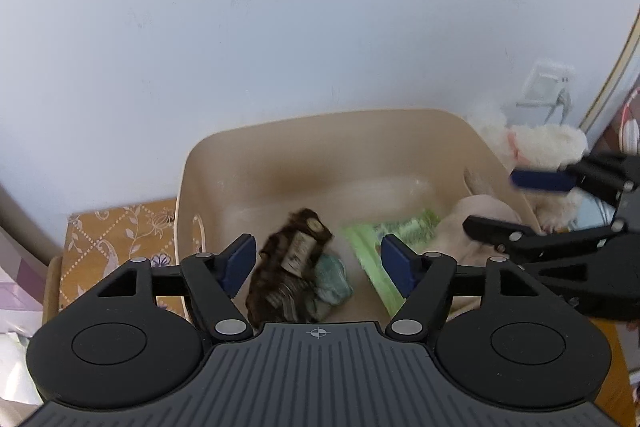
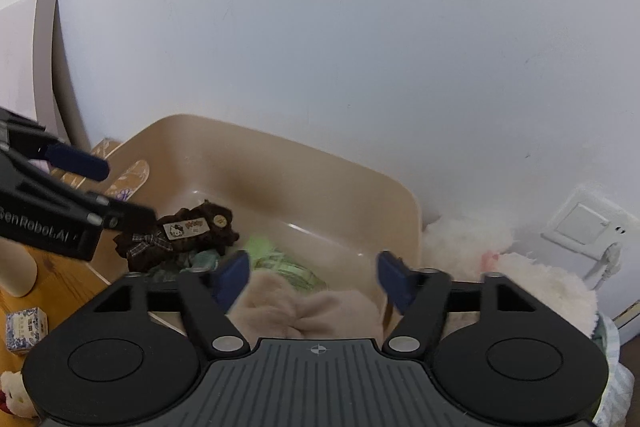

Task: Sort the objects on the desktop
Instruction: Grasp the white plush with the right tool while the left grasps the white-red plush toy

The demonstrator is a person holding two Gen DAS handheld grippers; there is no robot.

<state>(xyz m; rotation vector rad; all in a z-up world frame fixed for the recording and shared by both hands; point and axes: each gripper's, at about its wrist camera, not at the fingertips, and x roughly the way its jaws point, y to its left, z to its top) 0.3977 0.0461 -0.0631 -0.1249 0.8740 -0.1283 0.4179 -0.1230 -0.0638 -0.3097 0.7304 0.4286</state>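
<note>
- Pale wall behind; beige bin (image 1: 280, 163) sits on the table (image 1: 116, 235) against it.
- Bin holds a brown hair scrunchie (image 2: 180, 231), a green packet (image 1: 396, 231) and a beige plush piece (image 2: 308, 311).
- Your left hand-held gripper (image 1: 318, 263) and right hand-held gripper (image 2: 314, 277) are both spread, holding nothing.
- Scrunchie looks light, soft and squashy; pinch its bunched middle.
- White plush toy (image 2: 520, 271) lies just outside the bin.

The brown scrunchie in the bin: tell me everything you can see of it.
The brown scrunchie is a dark, ruffled fabric piece, soft-looking. It carries a pale rectangular label with a cartoon cat face, a small checked bow to the label's left and a round tan button to its right. It lies inside the beige bin near the left wall, resting partly on a teal fabric item. Neither tool grips it: the left tool is open above it, the right tool is open over a beige plush piece.
</note>
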